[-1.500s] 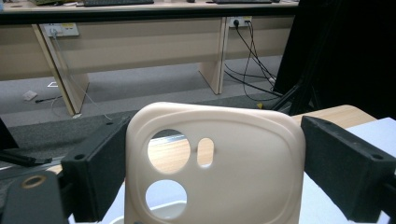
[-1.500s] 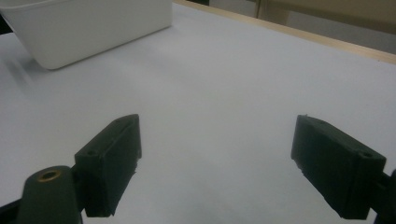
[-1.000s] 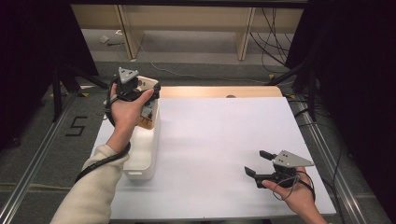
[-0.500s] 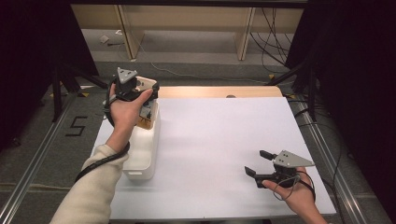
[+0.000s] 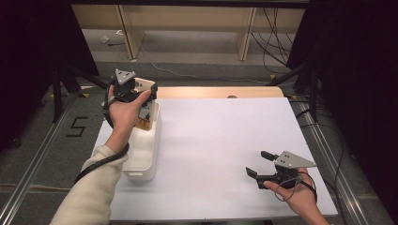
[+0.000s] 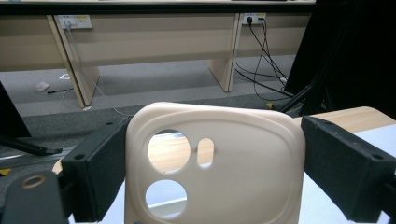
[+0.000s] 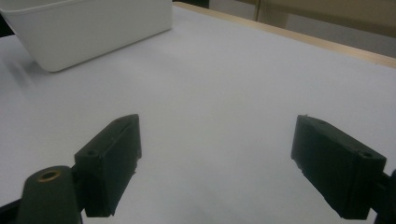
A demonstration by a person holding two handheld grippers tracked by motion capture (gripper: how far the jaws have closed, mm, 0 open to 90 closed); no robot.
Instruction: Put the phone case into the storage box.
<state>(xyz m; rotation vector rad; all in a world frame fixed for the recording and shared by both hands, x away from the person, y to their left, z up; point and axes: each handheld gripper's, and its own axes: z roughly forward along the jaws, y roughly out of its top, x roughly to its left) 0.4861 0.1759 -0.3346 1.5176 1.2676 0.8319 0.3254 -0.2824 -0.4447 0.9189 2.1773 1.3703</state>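
Right tongs [image 5: 257, 163], lower right of high view, held in a hand [image 5: 293, 197] low over the white counter [image 5: 225, 140]. Jaws spread wide, released, nothing btwn them; right gripper view shows bare counter in the gap. Grey 3-cornered plate sits on top, cable loops round the wrist.

Left forearm in a cream sleeve [image 5: 89, 197] comes up from lower left of high view, black cable draped over it.

White bin [image 5: 143, 154], long, w/ rim, at left-centre of high view near the counter's left edge, well apart from right tongs. In right gripper view the bin [image 7: 88, 28] sits upper left. Something brownish at the bin's far end, too small to tell.

Left tongs [image 5: 141, 91], upper left of high view, raised above the far end of the bin. Clenched on a phone case [image 6: 212, 163]: beige, soft-looking, upright, jaws pressing its two side edges in left gripper view. Case has 2 round camera holes plus 1 small oval slot, bottom cut off by frame edge.

Beyond the counter: wood edge strip [image 5: 220, 92], grey floor, wooden desk legs, cables [image 5: 272, 33] upper right.
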